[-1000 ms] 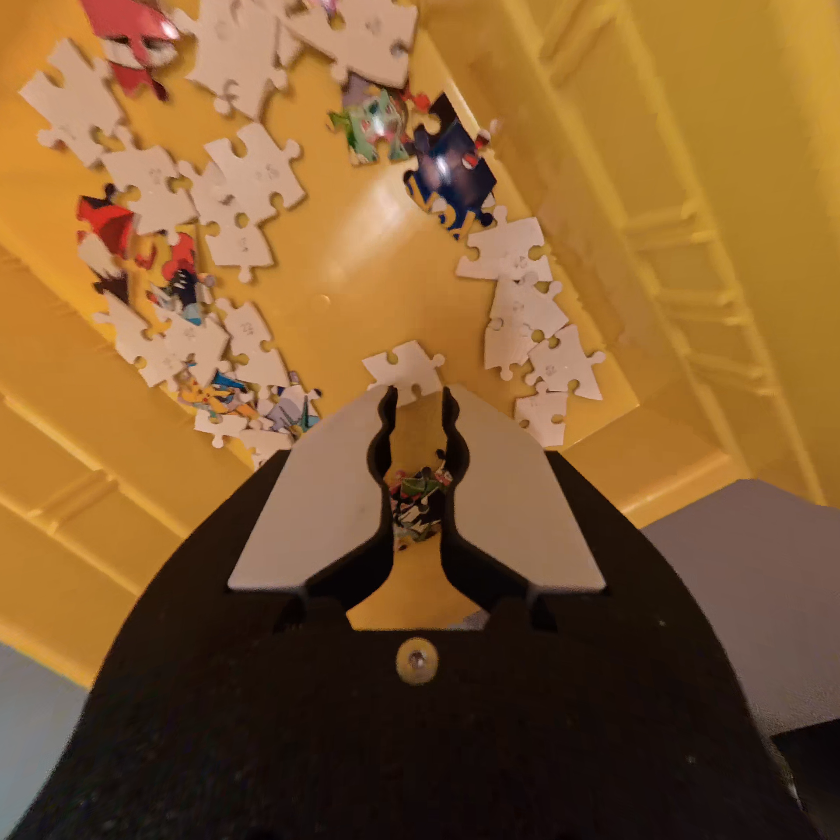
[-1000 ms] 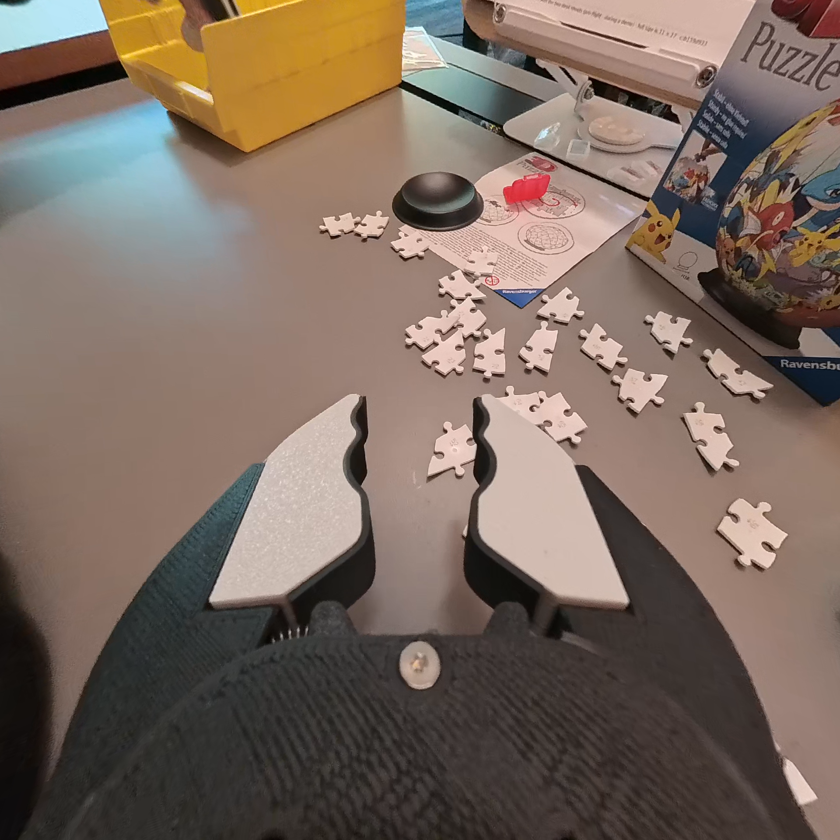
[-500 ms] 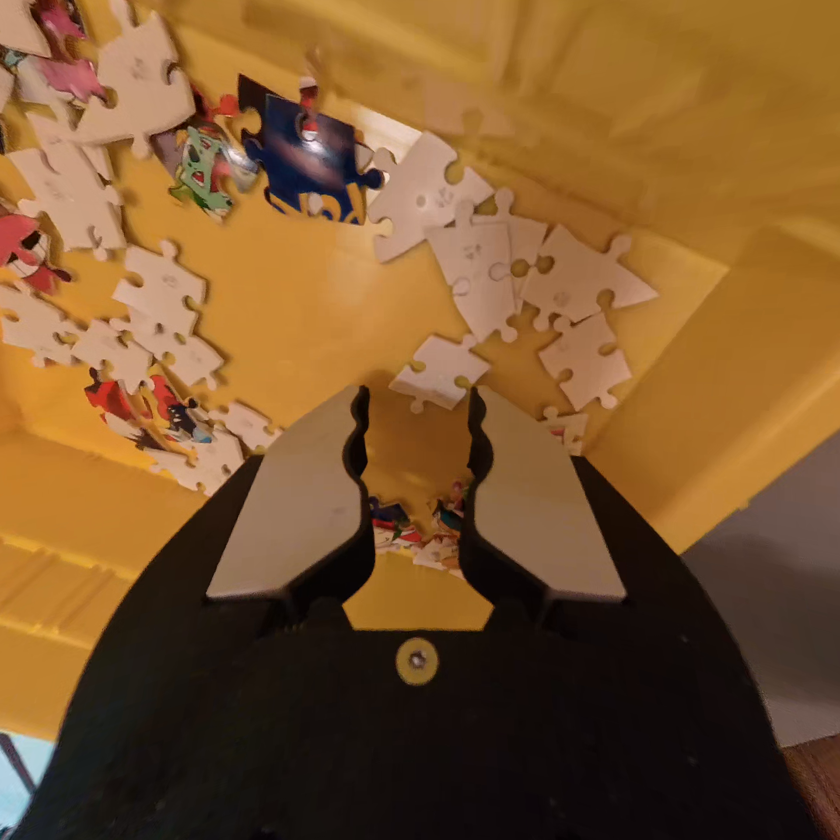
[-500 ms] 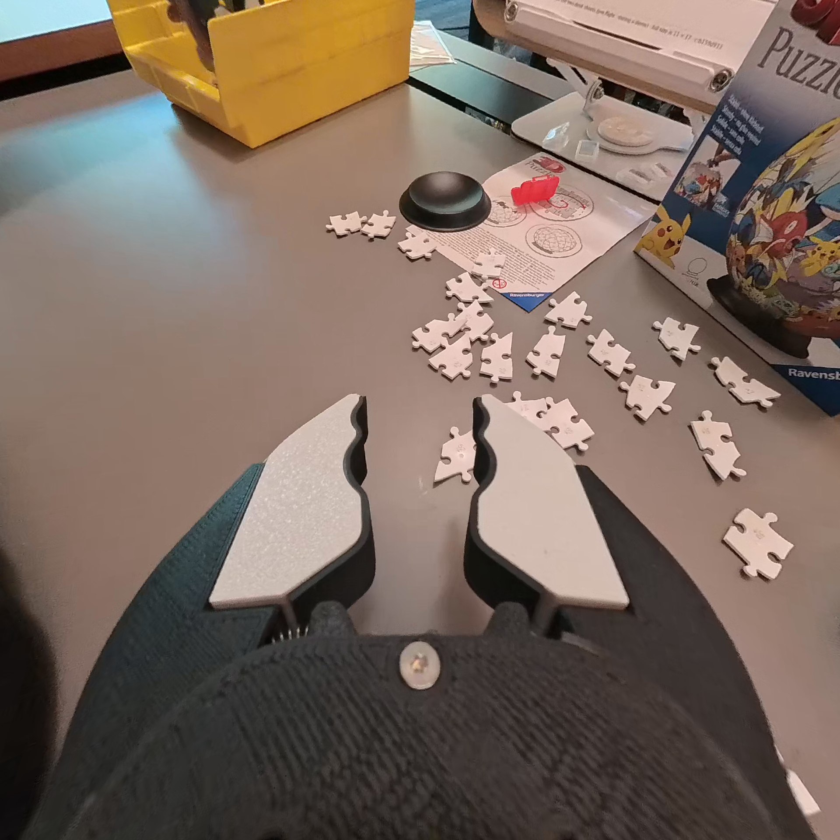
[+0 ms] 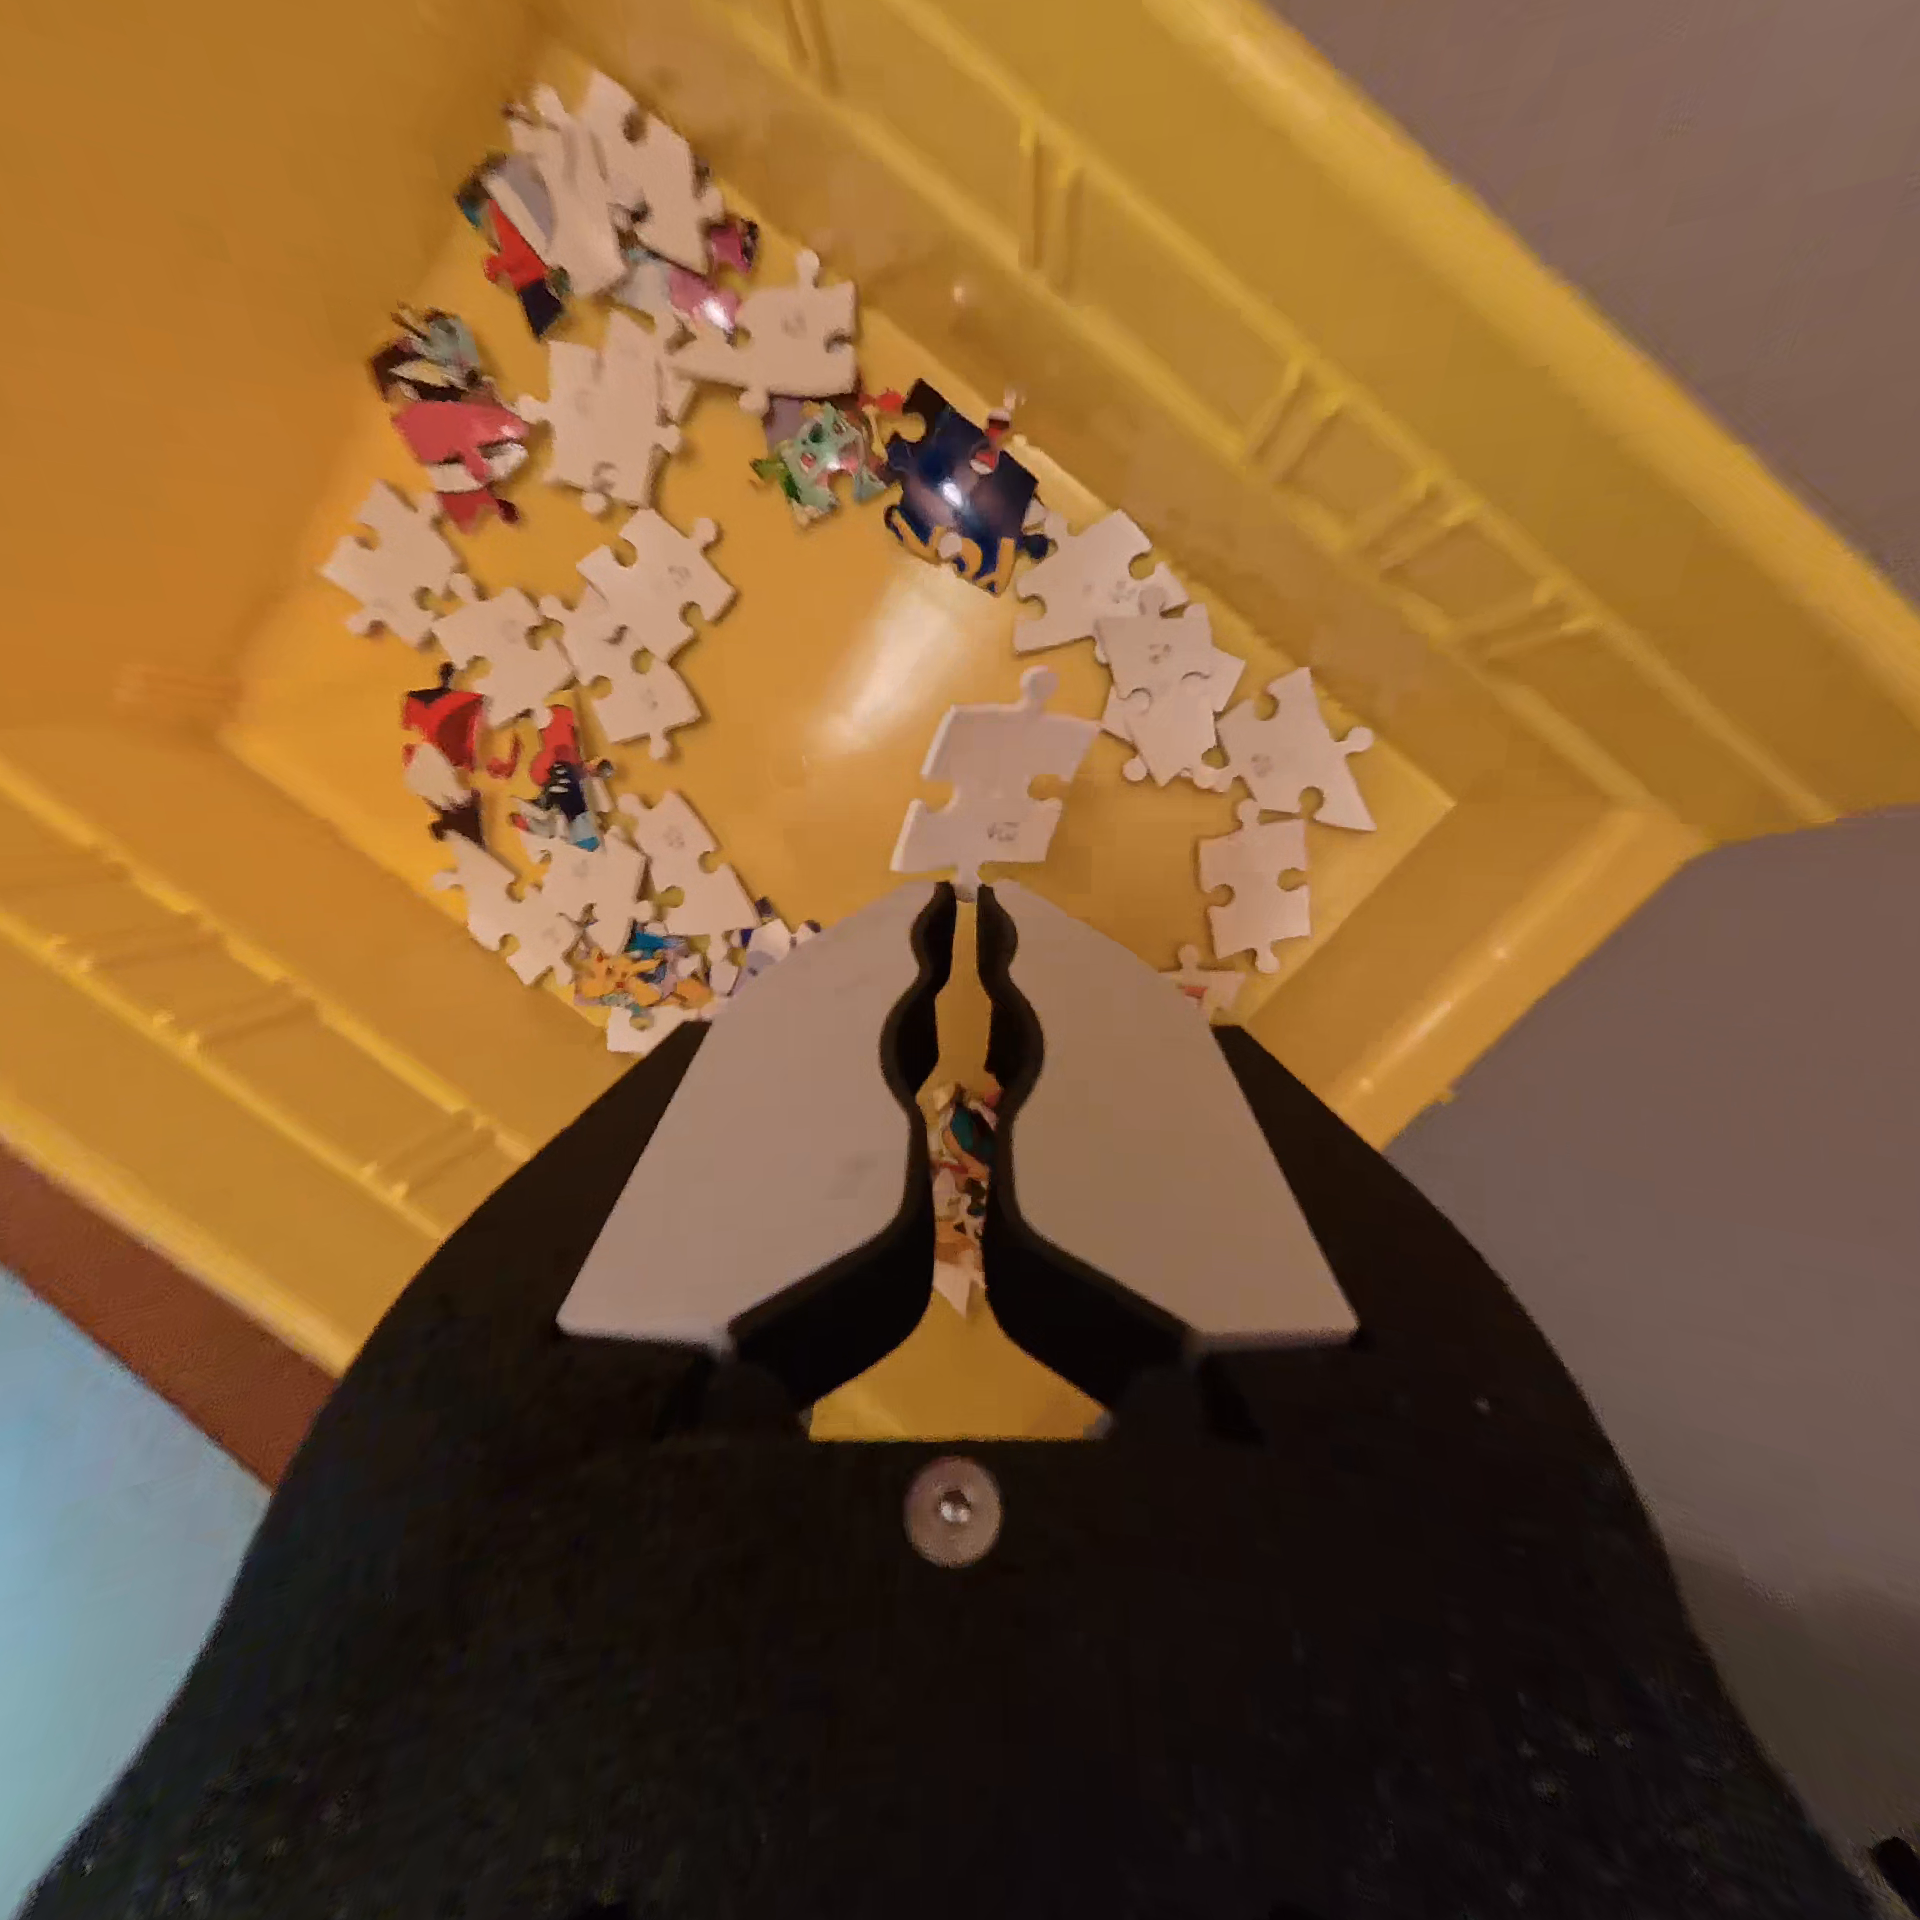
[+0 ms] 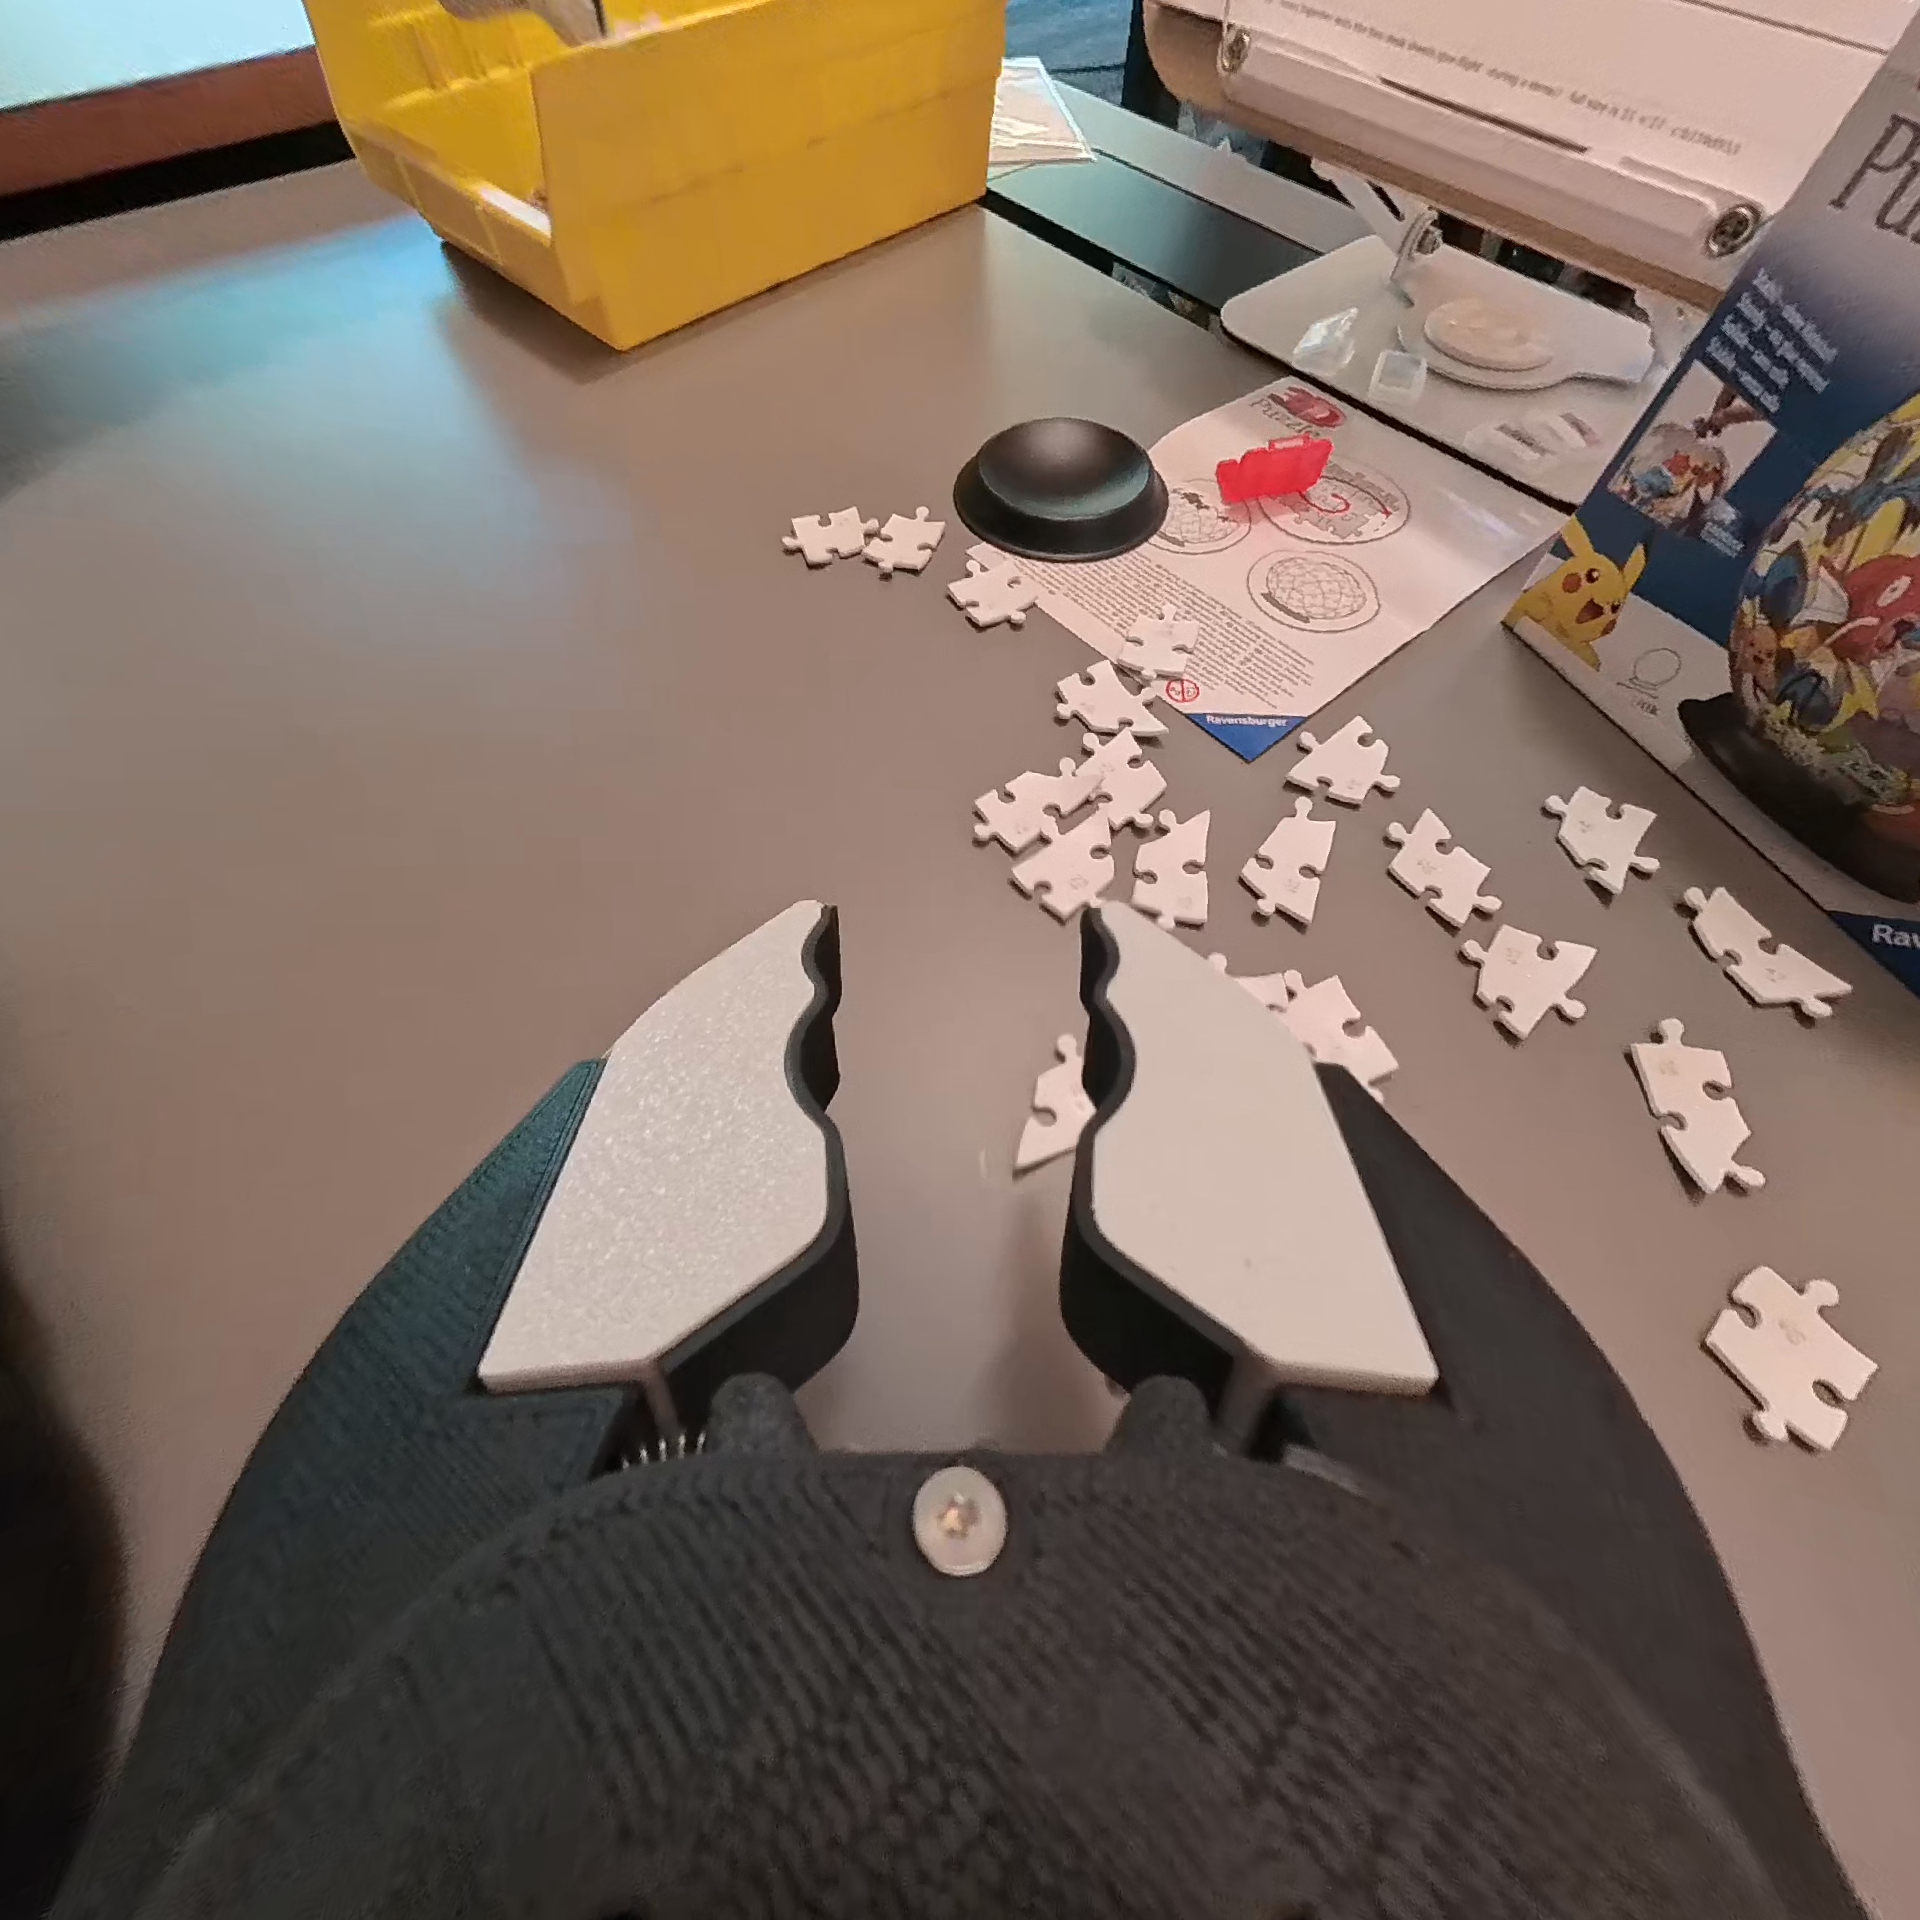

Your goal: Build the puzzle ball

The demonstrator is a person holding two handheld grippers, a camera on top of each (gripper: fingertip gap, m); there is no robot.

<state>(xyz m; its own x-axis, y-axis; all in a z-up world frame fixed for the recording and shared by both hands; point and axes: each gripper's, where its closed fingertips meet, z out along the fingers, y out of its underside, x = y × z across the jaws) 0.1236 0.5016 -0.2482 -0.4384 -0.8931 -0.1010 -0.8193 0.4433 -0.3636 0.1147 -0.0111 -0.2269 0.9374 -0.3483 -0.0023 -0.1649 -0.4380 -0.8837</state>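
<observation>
1. Puzzle piece (image 5: pixel 992 795), white side up, is pinched by one tab at the tips of the left gripper (image 5: pixel 964 902), whose jaws are nearly closed on it. It hangs over the yellow bin (image 5: pixel 1299 343). On the bin floor lie loose pieces: white-backed ones at 2 o'clock and 10 o'clock of the held piece, and a dark blue printed piece (image 5: pixel 961 483) at 12 o'clock.

2. Puzzle pieces (image 6: pixel 1288 862), white side up, lie scattered on the grey table (image 6: pixel 416 727) at 1 to 3 o'clock of the right gripper (image 6: pixel 956 925), which hovers with jaws wide apart and empty. One piece (image 6: pixel 1055 1107) lies just beside its right finger. A black round stand (image 6: pixel 1060 488) at 12 o'clock overlaps the instruction sheet (image 6: pixel 1299 603), which bears a red clip (image 6: pixel 1273 468). The puzzle box (image 6: pixel 1766 540) lies at 2 o'clock, the yellow bin (image 6: pixel 748 177) at 11 o'clock.
</observation>
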